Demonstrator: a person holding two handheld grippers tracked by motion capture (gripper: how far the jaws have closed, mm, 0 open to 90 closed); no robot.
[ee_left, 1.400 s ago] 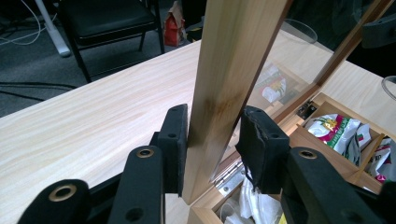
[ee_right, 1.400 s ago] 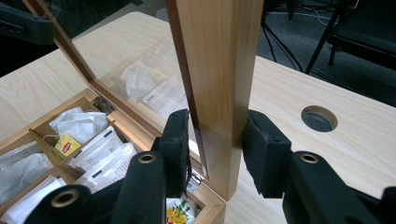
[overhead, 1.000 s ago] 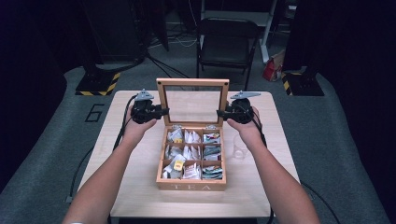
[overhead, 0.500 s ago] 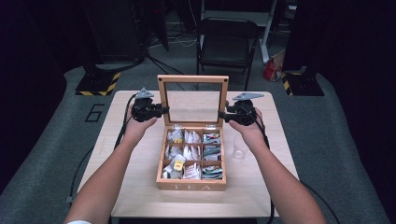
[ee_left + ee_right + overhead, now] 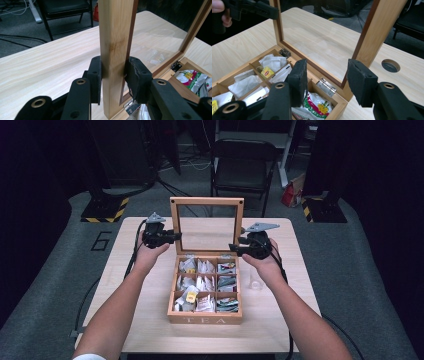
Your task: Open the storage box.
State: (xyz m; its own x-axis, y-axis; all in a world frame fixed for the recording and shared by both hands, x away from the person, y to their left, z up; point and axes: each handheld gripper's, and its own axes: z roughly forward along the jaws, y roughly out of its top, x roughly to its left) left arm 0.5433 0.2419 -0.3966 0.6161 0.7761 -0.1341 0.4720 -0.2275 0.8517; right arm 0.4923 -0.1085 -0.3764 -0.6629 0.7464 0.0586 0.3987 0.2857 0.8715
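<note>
A wooden tea box (image 5: pixel 205 319) sits mid-table, its compartments full of tea bags (image 5: pixel 200 285). Its glass lid (image 5: pixel 207 201) stands upright on its hinges. My left gripper (image 5: pixel 175 236) is shut on the lid's left frame post (image 5: pixel 115 30), which both pads of the left gripper (image 5: pixel 113 75) press. My right gripper (image 5: pixel 234 249) is at the lid's right side. Its jaws have just been opening. In the right gripper view the right gripper (image 5: pixel 325 80) is open, and the lid's right post (image 5: pixel 372 37) stands by the right pad (image 5: pixel 362 82), not pressed.
A small clear cup (image 5: pixel 255 280) stands on the light wood table (image 5: pixel 280 320) right of the box. The table has a round cable hole (image 5: pixel 390 65). A black chair (image 5: pixel 242 165) stands behind the table. Dark floor surrounds it.
The right gripper has drawn slightly back toward the person from the lid's right post. The lid stays upright and the left gripper has not moved.
</note>
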